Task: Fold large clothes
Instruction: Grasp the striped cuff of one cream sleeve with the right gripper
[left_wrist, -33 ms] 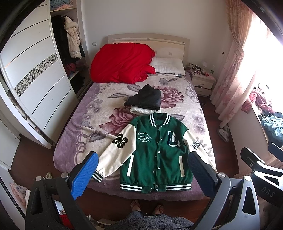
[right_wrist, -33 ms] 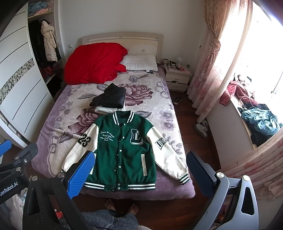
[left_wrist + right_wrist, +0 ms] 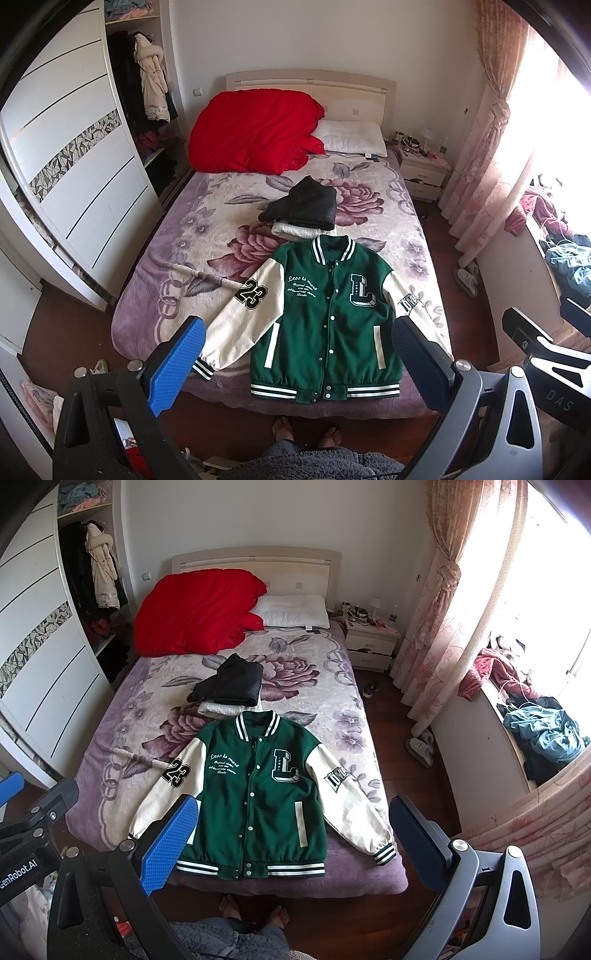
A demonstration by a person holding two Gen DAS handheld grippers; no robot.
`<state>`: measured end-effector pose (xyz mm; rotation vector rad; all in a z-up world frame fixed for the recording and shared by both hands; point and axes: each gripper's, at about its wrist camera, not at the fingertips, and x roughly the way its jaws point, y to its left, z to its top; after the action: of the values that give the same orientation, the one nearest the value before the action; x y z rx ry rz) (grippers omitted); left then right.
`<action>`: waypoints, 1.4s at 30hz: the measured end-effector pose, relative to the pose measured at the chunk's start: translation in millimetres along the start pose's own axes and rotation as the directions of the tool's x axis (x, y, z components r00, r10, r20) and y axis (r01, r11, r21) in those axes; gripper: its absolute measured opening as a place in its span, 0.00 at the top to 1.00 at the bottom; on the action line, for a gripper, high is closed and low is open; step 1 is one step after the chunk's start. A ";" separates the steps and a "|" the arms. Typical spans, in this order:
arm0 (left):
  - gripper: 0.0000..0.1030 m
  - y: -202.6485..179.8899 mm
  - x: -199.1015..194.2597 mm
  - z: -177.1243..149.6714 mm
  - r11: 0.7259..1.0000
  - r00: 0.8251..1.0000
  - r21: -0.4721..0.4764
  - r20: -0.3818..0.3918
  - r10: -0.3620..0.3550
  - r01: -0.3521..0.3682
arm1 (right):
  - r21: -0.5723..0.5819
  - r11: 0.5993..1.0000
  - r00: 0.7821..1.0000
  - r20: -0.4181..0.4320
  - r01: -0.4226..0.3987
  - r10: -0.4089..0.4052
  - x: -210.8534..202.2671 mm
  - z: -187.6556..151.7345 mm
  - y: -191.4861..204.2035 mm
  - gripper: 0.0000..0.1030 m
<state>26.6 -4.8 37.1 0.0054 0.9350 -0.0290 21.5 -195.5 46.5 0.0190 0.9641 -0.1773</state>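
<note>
A green varsity jacket (image 3: 328,314) (image 3: 258,786) with cream sleeves lies flat and face up, buttoned, at the foot of the bed (image 3: 207,229). Its sleeves are spread outward and its hem is at the near edge. My left gripper (image 3: 297,332) hovers open above and in front of the jacket, holding nothing. My right gripper (image 3: 293,808) is likewise open and empty, held to the right of the left one. Neither touches the cloth.
A folded dark garment on a white one (image 3: 306,214) sits just beyond the collar. A red quilt (image 3: 255,133) and a pillow (image 3: 352,136) lie at the headboard. A wardrobe (image 3: 74,166) stands left and a nightstand (image 3: 424,171) right. A person's bare feet (image 3: 306,434) are at the bed's foot.
</note>
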 end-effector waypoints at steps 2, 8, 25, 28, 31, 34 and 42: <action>0.00 1.6 6.8 -1.3 1.000 0.999 -0.006 0.025 0.022 -0.022 | 0.009 1.000 1.000 -0.007 0.002 -0.002 3.7 5.1 1.8 0.00; 0.00 0.4 80.9 -0.6 0.994 0.993 0.008 0.038 0.112 -0.113 | 0.133 0.991 0.999 -0.038 0.004 0.001 66.3 12.9 -15.9 0.00; 0.00 -39.5 380.4 -81.3 0.973 0.931 0.168 -0.304 0.202 -0.156 | 0.908 0.352 0.920 -0.319 0.228 0.227 482.7 -285.3 -269.2 0.32; 0.00 -50.1 426.0 -104.2 0.974 0.909 0.162 -0.360 0.210 -0.161 | 0.950 0.182 0.921 -0.296 0.255 0.253 554.0 -354.7 -300.8 0.32; 0.00 -62.0 474.5 -129.3 0.974 0.878 0.156 -0.427 0.216 -0.163 | 0.974 0.082 0.947 -0.223 0.210 0.230 608.5 -399.4 -320.2 0.32; 0.00 -78.4 516.4 -147.2 0.966 0.857 0.191 -0.455 0.243 -0.173 | 0.986 0.003 0.965 -0.161 0.164 0.209 649.4 -420.6 -328.1 0.27; 0.00 -132.8 557.7 -132.7 0.971 0.880 0.195 -0.426 0.210 -0.138 | 0.996 0.006 0.990 -0.088 0.088 0.108 669.9 -391.6 -323.9 0.26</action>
<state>247.2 -147.9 -489.4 0.2551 1.3874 0.0686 23.9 -572.5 -705.2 1.4874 0.7648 -0.8856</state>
